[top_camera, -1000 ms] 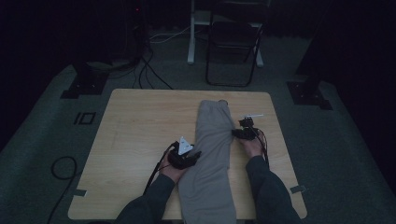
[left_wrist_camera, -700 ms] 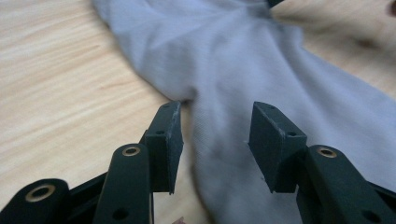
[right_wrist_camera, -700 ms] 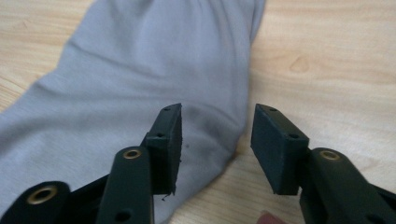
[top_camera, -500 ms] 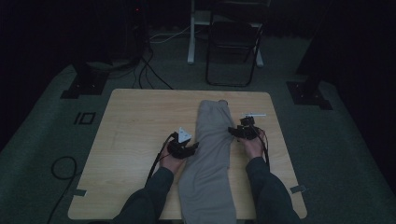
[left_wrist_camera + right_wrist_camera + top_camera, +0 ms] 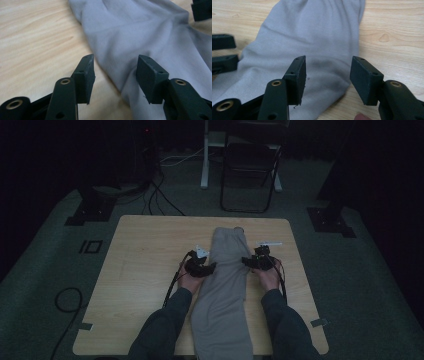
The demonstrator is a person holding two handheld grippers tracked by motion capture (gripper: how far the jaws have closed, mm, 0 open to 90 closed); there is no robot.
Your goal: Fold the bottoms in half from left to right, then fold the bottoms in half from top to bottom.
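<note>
Surface: wooden table, dim room.
Cloth: grey garment laid lengthwise along the middle, between both grippers.
Left gripper: jaws spread, just opened further, cloth edge between, unpinched.
Right gripper: jaws spread astride the opposite edge, nothing gripped.

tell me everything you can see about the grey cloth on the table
The grey cloth is a long, narrow folded garment of soft knit-looking fabric, lying flat down the middle of the wooden table, its near end hanging over the person's edge. Gentle creases run along it. The left gripper and right gripper flank its edges, jaws open, not clamping it.
</note>
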